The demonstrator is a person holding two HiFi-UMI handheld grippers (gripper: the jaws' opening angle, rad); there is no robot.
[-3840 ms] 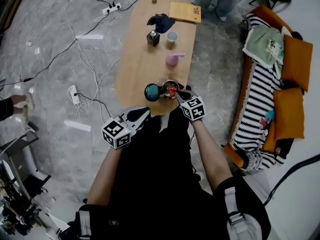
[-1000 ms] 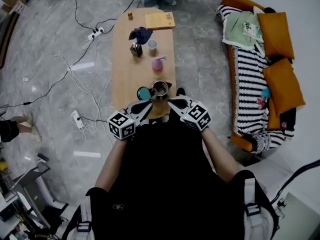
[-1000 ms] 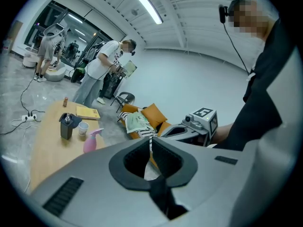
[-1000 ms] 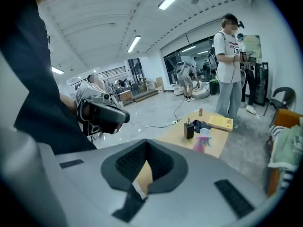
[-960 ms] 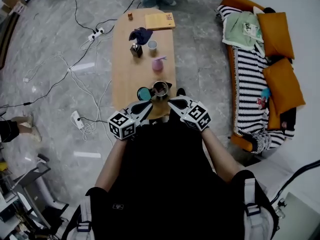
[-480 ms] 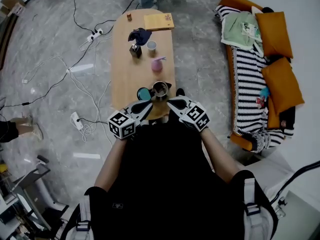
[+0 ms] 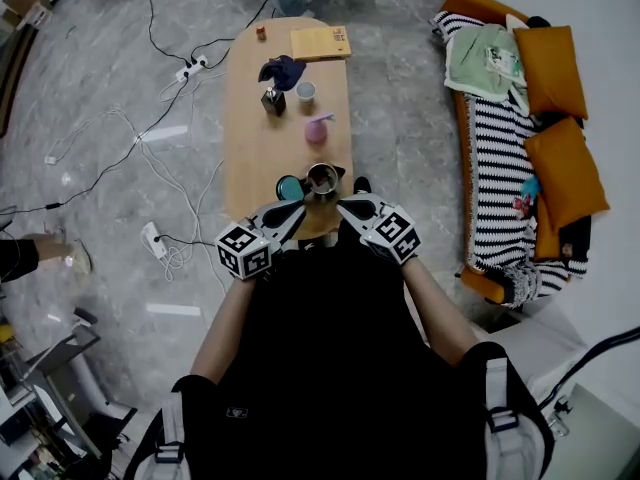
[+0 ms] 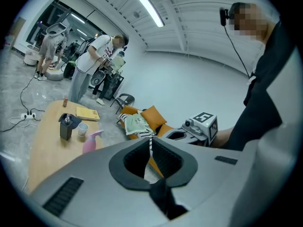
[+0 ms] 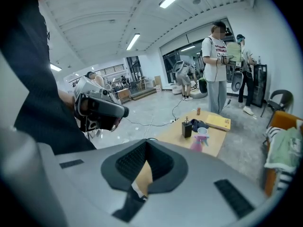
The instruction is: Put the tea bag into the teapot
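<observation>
Currently, the left gripper (image 8: 150, 139) has its jaws brought fully together at the tips, with nothing between the ribbed black pads. The right gripper (image 9: 147, 140) is likewise closed tip to tip and carries nothing. Both bodies are smooth grey plastic, and each bears a marker cube (image 7: 243, 251) printed with black-and-white square patterns; these carry no readable letters.

In the head view, both grippers are held at the near end of the table (image 7: 268, 148), an oblong top of pale wood grain. The teapot (image 7: 321, 179) stands at that near end, just ahead of the two jaw tips. It is round, of shiny metal, and its mouth is uncovered. The tea bag cannot be picked out in any view; the teapot's interior reads only as dark. A round teal lid (image 7: 289, 187) lies flat on the table, touching or just beside the teapot on its left.

Farther along the table stand a pink spray bottle (image 7: 317, 128), a white cup (image 7: 306, 90), a dark square bottle (image 7: 272, 101) and a crumpled dark-blue cloth (image 7: 282, 70). A flat yellow book (image 7: 320, 41) lies at the far end; its cover print is too small to read.
</observation>
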